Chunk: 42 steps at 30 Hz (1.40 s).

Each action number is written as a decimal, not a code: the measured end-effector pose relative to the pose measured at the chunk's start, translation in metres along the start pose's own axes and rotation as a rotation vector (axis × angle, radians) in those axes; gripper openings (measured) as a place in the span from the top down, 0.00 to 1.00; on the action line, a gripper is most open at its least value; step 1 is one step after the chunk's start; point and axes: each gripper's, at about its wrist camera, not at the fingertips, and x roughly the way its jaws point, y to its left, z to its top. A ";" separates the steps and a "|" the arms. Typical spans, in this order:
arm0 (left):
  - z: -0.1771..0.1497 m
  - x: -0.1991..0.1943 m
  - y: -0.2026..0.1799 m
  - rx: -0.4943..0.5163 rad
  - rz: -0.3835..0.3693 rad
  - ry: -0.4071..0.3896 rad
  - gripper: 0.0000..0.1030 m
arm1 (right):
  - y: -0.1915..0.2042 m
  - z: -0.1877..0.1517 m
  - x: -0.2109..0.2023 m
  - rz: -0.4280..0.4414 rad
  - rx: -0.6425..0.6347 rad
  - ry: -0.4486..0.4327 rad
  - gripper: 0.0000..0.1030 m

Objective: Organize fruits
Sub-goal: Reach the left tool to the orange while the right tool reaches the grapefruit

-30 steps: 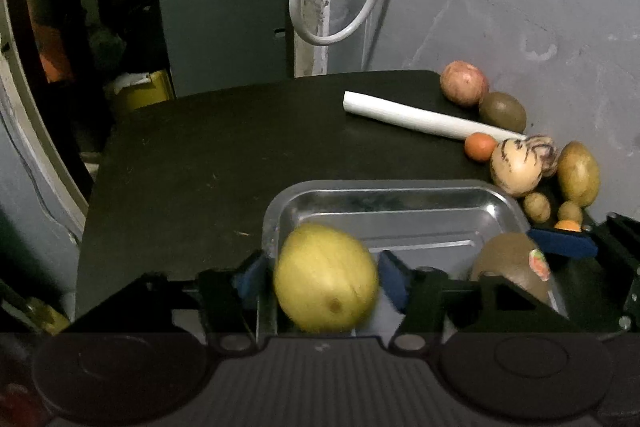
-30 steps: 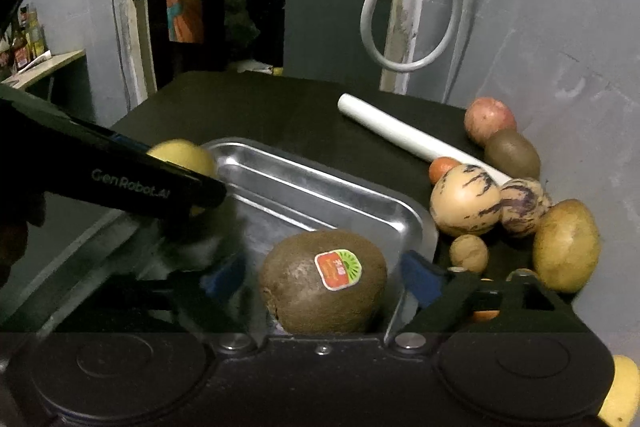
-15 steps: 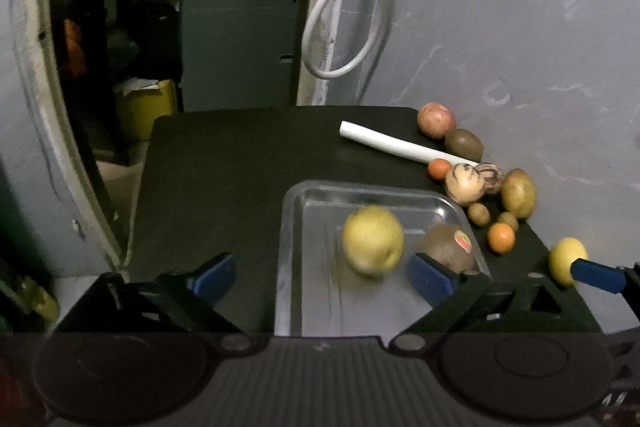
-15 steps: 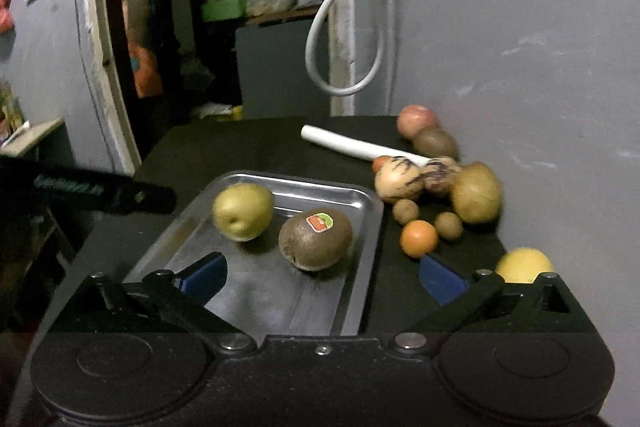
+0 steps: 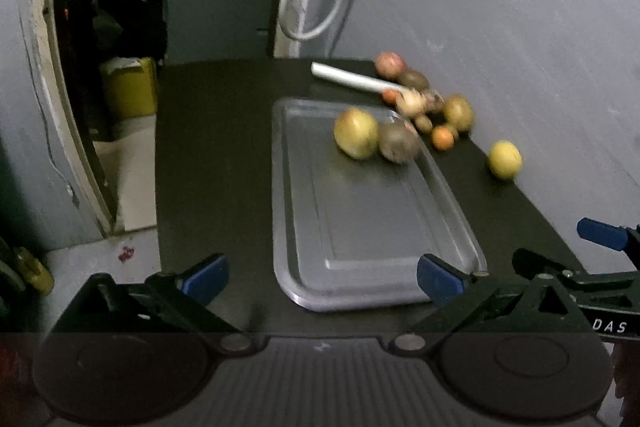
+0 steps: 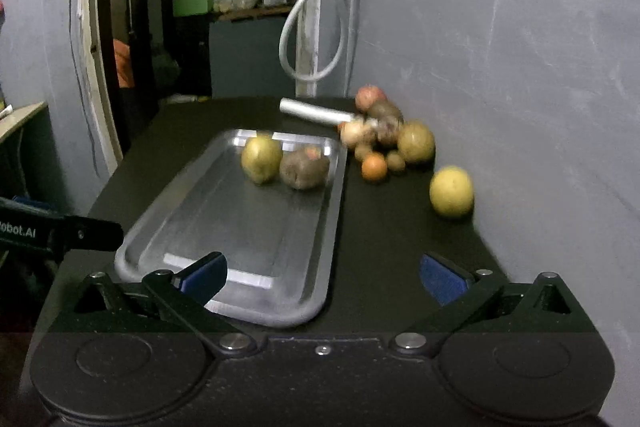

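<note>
On the black tabletop (image 5: 216,147) we've got a shallow rectangular metal tray (image 5: 360,227) with two fruits sitting at its far end: a round yellow-green fruit (image 5: 356,133) and a brown kiwi-looking fruit with a sticker (image 6: 304,169), side by side and looking like they touch. Our left gripper (image 5: 322,277) hangs over the near end of the tray, jaws spread wide, nothing in them. Same for our right gripper (image 6: 322,277), wide apart and empty, over the tray's near right corner. Off to the right of the tray sits a lone yellow lemon-like fruit (image 6: 451,191), well apart from the pile of mixed fruits (image 6: 384,143) bunched against the grey wall (image 6: 520,67). A white tube (image 5: 352,79) lies behind that pile. It's all a bit blurry.
</note>
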 end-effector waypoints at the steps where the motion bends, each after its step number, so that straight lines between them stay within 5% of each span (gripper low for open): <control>1: -0.003 -0.001 -0.001 0.009 -0.006 0.015 0.01 | 0.001 -0.005 -0.003 0.002 -0.002 0.014 0.01; 15: -0.023 0.013 -0.038 0.136 -0.093 0.160 0.01 | -0.021 -0.038 -0.022 -0.123 0.050 0.131 0.01; 25: -0.011 0.028 -0.063 0.190 -0.127 0.178 0.01 | -0.049 -0.045 -0.016 -0.203 0.169 0.111 0.01; 35: 0.052 0.055 -0.096 0.351 -0.101 0.081 0.01 | -0.087 -0.018 0.019 -0.245 0.367 -0.002 0.01; 42: 0.128 0.112 -0.117 0.271 -0.105 0.029 0.01 | -0.102 0.018 0.081 -0.272 0.429 0.016 0.01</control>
